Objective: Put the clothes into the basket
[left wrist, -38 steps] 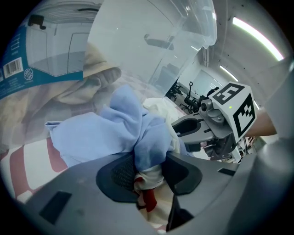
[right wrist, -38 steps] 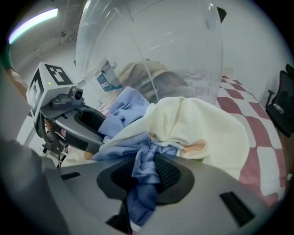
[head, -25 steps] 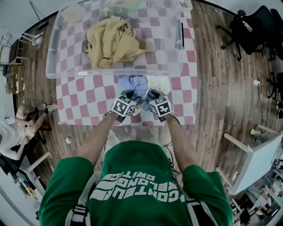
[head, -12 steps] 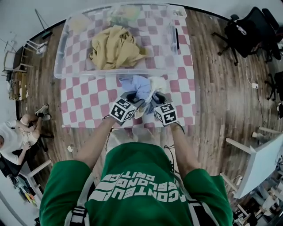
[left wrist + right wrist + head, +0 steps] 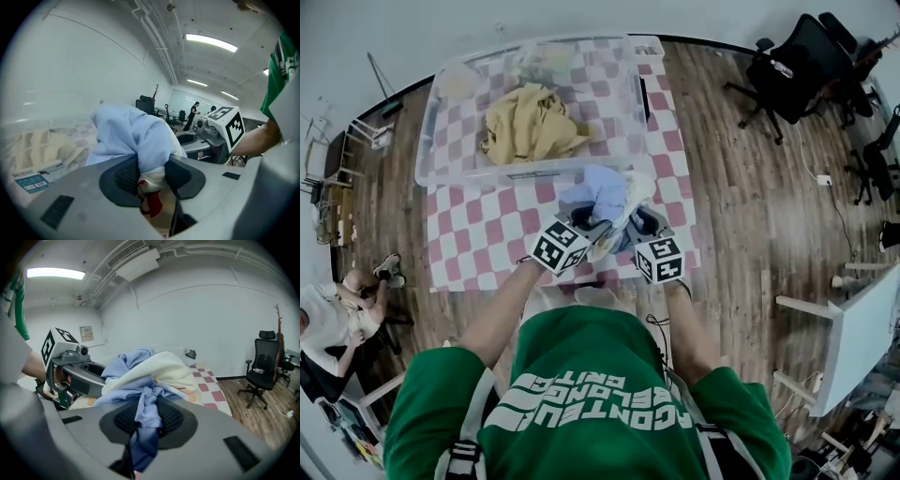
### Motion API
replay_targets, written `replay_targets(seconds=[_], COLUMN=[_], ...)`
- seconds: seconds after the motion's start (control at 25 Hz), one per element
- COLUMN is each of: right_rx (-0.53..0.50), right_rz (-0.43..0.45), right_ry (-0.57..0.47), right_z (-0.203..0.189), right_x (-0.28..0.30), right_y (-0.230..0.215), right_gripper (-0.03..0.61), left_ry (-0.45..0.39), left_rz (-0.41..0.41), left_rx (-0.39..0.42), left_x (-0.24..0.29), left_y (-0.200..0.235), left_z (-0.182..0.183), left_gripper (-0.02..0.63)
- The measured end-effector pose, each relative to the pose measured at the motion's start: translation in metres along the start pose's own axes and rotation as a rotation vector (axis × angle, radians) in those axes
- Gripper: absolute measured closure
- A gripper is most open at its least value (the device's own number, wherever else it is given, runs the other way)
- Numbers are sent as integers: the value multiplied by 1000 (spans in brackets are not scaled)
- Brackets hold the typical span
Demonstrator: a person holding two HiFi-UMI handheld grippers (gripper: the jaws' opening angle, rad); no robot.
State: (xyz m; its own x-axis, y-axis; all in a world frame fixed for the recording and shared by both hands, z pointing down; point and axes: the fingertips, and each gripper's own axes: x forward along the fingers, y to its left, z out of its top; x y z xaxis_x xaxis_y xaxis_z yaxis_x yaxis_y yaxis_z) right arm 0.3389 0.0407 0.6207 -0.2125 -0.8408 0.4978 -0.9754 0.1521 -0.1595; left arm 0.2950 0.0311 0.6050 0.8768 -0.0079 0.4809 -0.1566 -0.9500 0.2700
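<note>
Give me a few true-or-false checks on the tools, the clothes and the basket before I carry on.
1. The left tool is shut on the clothes bundle. True.
2. The right tool is empty. False: it also grips the bundle, on its light blue cloth.
3. The clear basket holds a tan garment. True.
4. The bundle lies inside the basket. False: both tools hold it at the basket's near wall, outside it.
5. The table cover is plain white. False: it has pink and white checks.
</note>
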Motion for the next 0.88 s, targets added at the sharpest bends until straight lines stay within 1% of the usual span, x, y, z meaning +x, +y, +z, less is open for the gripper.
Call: replay_targets(seconds=[0.16, 0.52, 0.72, 0.88], right_rx=[24, 20, 10, -22], right_rz=[-66, -254, -370, -448], right_ry=[-63, -179, -250, -305], right_z=[18, 56, 89, 122], right_x=[-34, -103, -145, -171], right_y=[-12, -48, -72, -85], right_gripper=[500, 500, 500, 500], left_ry=[-40, -110, -165, -206], left_rz=[-54, -214, -299, -344], left_rx=[63, 214, 314, 392], left_x=[3, 21, 30, 31], left_y=[-25, -74, -102, -116], left_z=[30, 96, 145, 186], left_gripper=[489, 489, 489, 488])
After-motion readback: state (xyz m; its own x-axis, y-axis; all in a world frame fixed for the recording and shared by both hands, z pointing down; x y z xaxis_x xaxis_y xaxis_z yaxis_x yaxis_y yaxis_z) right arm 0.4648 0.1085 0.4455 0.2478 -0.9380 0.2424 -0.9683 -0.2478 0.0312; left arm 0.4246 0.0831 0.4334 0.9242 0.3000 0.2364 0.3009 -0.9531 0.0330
